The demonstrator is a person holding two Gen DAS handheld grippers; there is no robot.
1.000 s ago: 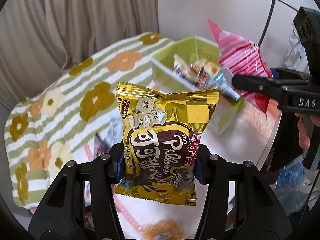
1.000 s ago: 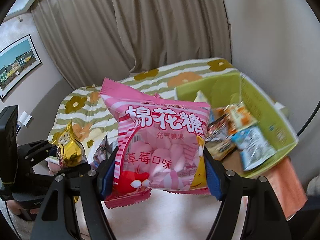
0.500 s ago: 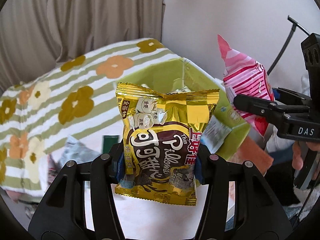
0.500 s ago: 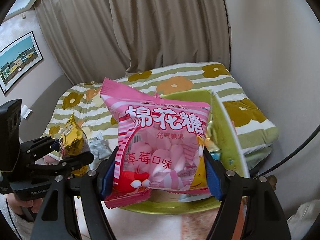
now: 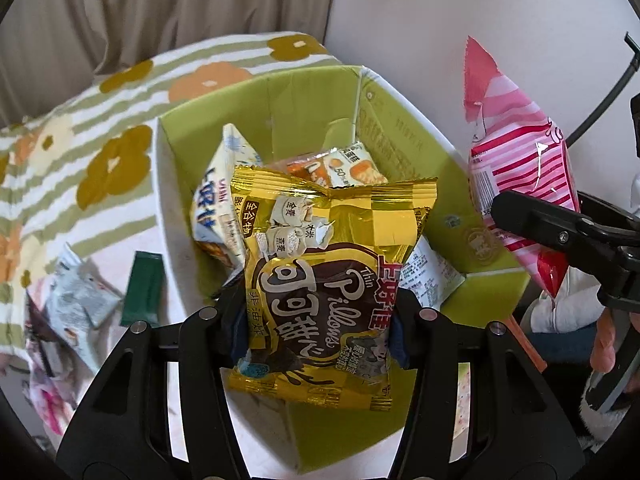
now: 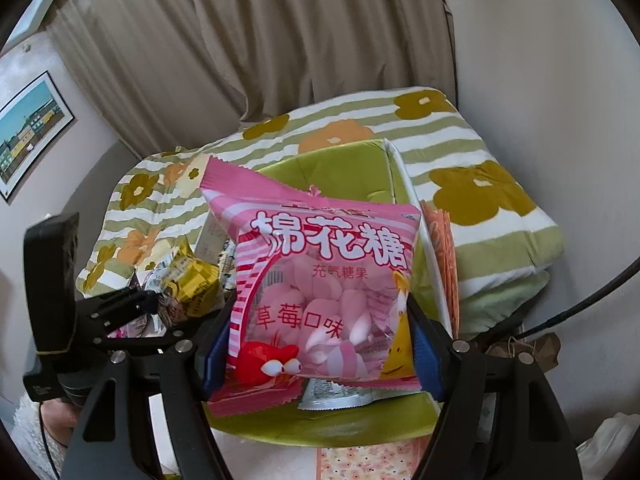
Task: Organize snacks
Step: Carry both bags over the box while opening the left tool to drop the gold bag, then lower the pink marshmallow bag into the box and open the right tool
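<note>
Left wrist view first: the left gripper is clamped on a gold snack bag, fingers pinching its lower half from both sides. The bag stands upright and hangs right over the open green box, which fills the middle of the frame. Inside the box, a white and blue packet leans at about 10 o'clock from the gold bag, and an orange packet peeks out at 12 o'clock just behind its top edge. Over at 3 o'clock the right gripper comes in from the edge holding a pink striped bag, beside the box's right wall. At 9 o'clock, a dark green packet and some pale wrappers lie on the table outside the box, with the flowered striped blanket behind.

Right wrist view: the right gripper is squeezed shut on the pink marshmallow bag, upright, over the near part of the green box. At 9 o'clock the left gripper shows with the gold bag in it. Blanket at 1 o'clock, beige curtain at 12, framed picture at 10.
</note>
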